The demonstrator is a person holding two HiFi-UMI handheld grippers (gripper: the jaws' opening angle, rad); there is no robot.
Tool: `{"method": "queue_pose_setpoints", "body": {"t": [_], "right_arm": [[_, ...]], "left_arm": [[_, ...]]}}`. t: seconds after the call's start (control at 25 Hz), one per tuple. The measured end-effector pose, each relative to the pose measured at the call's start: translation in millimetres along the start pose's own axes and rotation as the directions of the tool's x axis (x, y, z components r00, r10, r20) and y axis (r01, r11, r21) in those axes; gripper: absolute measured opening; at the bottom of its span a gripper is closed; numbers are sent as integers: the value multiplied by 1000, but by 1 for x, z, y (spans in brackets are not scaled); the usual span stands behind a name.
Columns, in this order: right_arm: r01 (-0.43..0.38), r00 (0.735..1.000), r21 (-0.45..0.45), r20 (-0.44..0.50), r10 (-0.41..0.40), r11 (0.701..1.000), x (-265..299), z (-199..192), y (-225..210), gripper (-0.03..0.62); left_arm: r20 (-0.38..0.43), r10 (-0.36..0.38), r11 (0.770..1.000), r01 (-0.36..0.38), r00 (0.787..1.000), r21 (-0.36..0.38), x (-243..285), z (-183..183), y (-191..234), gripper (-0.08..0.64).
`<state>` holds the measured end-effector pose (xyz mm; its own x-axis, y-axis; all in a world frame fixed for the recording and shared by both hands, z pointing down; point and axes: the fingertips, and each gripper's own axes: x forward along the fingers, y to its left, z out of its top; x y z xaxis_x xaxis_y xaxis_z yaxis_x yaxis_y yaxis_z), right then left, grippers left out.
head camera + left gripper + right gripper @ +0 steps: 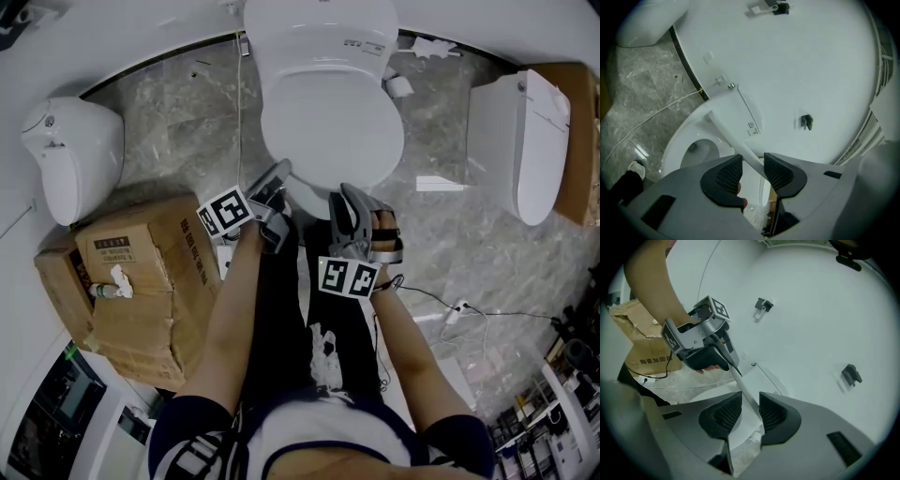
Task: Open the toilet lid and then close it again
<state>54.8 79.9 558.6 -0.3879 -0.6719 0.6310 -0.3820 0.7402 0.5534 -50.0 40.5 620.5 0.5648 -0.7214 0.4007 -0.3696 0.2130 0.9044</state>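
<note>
Floor: grey marble [178, 141], with a curved white wall [141, 28] behind.
Landmark: middle toilet [328, 37], straight ahead of the person.
Lid [333, 131]: hinged at the middle toilet's back and partly raised. The bowl [696, 150] shows beneath it, and its front rim is at both grippers.
Left gripper [753, 161]: jaws wide apart, with the rim running between the pads [726, 176], not pinched.
Right gripper [750, 401]: jaws partly apart, rim between them, no clamp visible.
Risk: with neither gripper pinching, the lid probably only rests on a pad. It could slide off and slam onto the bowl.
Count: 3 toilets, 1 left [70, 155] and 1 right [525, 141] of the middle toilet. 2 grippers. At least 2 cardboard boxes [141, 272], stacked to its left.
</note>
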Motion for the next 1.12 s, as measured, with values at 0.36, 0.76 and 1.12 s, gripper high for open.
{"method": "queue_pose_setpoints", "body": {"t": [0.36,0.76,1.12], "right_arm": [[-89,995,7,54,89,996,3,0,-8,89],[-130,985,-23,109,131,991,6,4,-15,89],[-173,980,46,106,168,984,20,17,-42,98]], "left_arm": [[57,12,998,-8,998,-70,-1,3,-2,146],[197,100,995,-104,975,10,-14,7,-12,143],[218,118,930,-185,969,318,-28,21,-58,8]]}}
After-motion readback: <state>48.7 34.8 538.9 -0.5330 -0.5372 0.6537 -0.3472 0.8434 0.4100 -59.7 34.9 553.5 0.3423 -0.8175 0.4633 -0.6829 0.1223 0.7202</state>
